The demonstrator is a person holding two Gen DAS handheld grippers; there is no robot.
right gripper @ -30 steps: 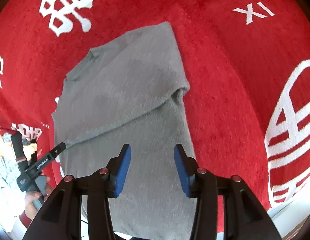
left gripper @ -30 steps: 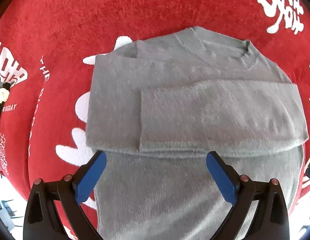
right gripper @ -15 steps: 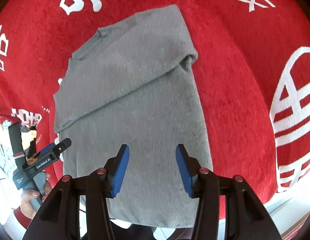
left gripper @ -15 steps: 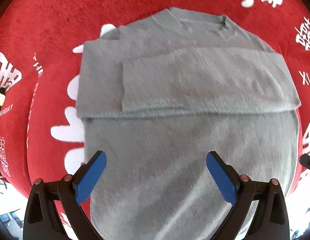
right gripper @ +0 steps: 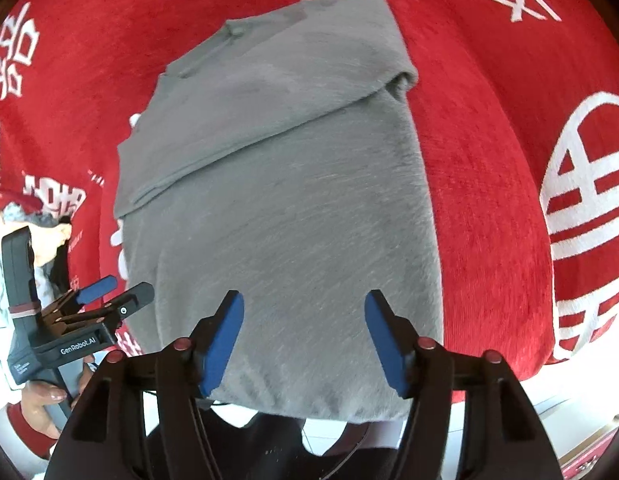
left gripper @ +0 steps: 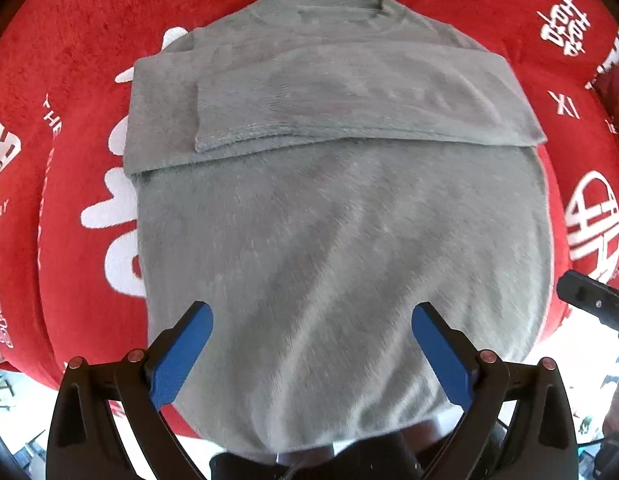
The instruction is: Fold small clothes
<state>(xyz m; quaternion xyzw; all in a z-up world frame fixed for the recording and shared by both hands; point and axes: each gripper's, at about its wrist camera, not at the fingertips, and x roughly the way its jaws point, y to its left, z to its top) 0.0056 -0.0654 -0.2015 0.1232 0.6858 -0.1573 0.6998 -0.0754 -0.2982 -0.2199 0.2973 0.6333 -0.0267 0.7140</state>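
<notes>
A small grey sweater (left gripper: 333, 216) lies flat on a red cloth with white lettering (left gripper: 69, 60), collar at the far end and both sleeves folded across the chest. Its hem hangs over the near edge. My left gripper (left gripper: 311, 346) hovers open above the lower body of the sweater, nothing between its blue pads. In the right wrist view the same sweater (right gripper: 281, 208) fills the middle. My right gripper (right gripper: 303, 338) is above the hem, its jaws opening, with nothing between them. The left gripper (right gripper: 111, 294) shows at the sweater's left edge, held by a hand.
The red cloth (right gripper: 509, 140) covers the whole surface and drops off at the near edge, where a pale floor shows. A heap of other clothes (right gripper: 37, 232) lies at the far left in the right wrist view. The right gripper's black finger (left gripper: 589, 300) pokes in from the right.
Both grippers have drawn back toward the near edge, so the sweater's lower body and hem now fill the views. The right gripper's jaws have widened. The sweater has not moved.
</notes>
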